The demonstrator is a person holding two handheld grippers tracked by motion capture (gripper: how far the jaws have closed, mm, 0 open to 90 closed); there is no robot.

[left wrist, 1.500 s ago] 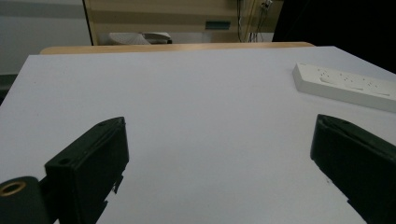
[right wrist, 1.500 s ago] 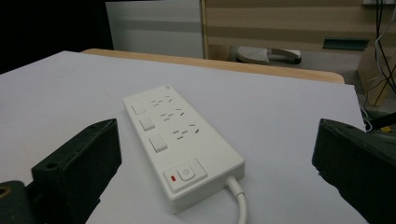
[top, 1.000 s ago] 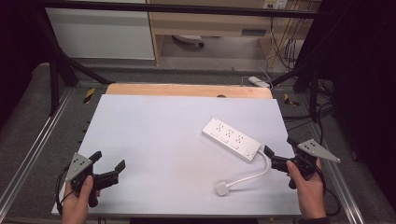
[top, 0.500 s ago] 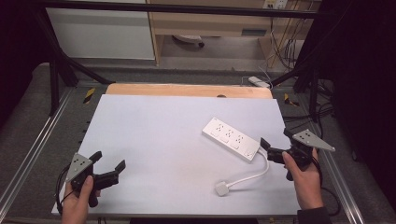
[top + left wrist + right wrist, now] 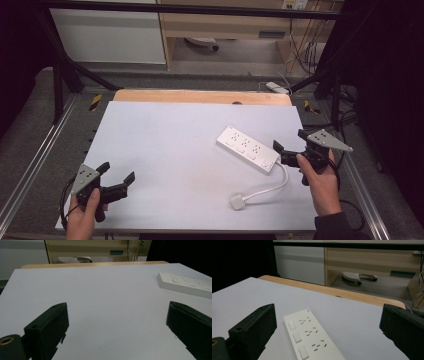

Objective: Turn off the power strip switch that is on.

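White and bare over most of its top, the desk (image 5: 165, 145) has a wooden strip along its far edge and metal rails down both sides, with a pale cabinet and open wooden shelving on the floor beyond it. Toward the right side of the desk lies a white power strip (image 5: 247, 148), flat and set at a slant, its sockets and switches facing up. From its near end a white cord (image 5: 274, 186) curls toward the person and ends in a white plug (image 5: 237, 202) lying on the desk close to the front edge. The right claw (image 5: 289, 145), held in the person's right hand (image 5: 319, 184) by the right edge of the desk, points at the near end of the power strip; its jaws stand wide apart with nothing between them, and one jaw tip is just beside the strip's end, though I cannot tell whether it touches. In the right gripper view the strip runs up between the two spread black jaws. The left claw (image 5: 116, 176) sits at the near left corner of the desk in the person's left hand (image 5: 82, 217), well apart from the strip, its jaws likewise spread and empty. In the left gripper view the strip lies far off at the right.
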